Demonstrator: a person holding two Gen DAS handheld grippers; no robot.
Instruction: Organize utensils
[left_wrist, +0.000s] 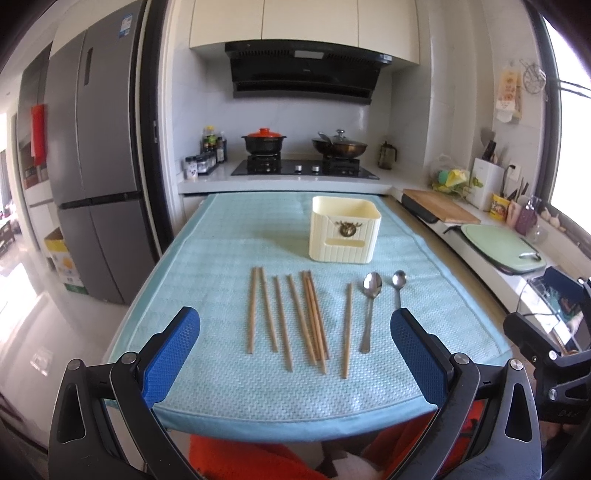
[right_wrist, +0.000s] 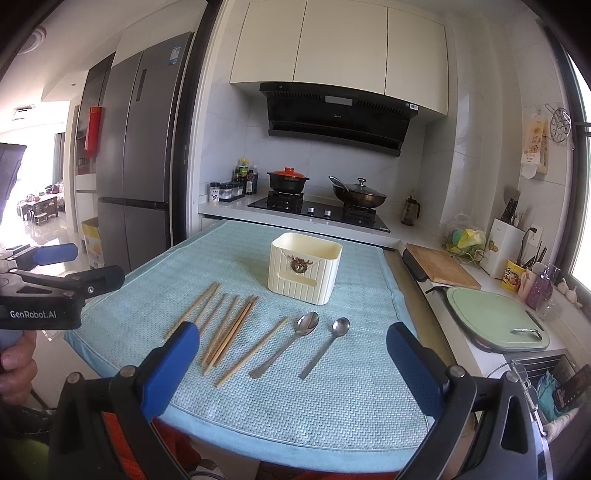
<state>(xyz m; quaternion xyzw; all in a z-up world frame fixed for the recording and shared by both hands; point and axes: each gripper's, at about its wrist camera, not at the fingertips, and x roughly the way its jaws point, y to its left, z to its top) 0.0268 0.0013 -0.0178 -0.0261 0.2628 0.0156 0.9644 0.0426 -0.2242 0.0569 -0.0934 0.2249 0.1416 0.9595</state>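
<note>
Several wooden chopsticks (left_wrist: 295, 317) lie side by side on a light blue mat (left_wrist: 207, 280), with a large metal spoon (left_wrist: 370, 306) and a smaller spoon (left_wrist: 398, 286) to their right. A cream utensil holder (left_wrist: 344, 230) stands upright behind them. My left gripper (left_wrist: 295, 334) is open and empty, held above the mat's near edge. In the right wrist view the chopsticks (right_wrist: 225, 328), large spoon (right_wrist: 286, 345), small spoon (right_wrist: 327, 345) and holder (right_wrist: 304, 273) show on the mat (right_wrist: 354, 391). My right gripper (right_wrist: 293, 347) is open and empty above the near edge.
A stove with a red-lidded pot (left_wrist: 264, 140) and a wok (left_wrist: 340, 146) is behind the table. A wooden cutting board (left_wrist: 439, 208) and a green board (left_wrist: 502, 245) lie on the right counter. A fridge (left_wrist: 92, 177) stands left. The left gripper's body (right_wrist: 55, 288) shows at left.
</note>
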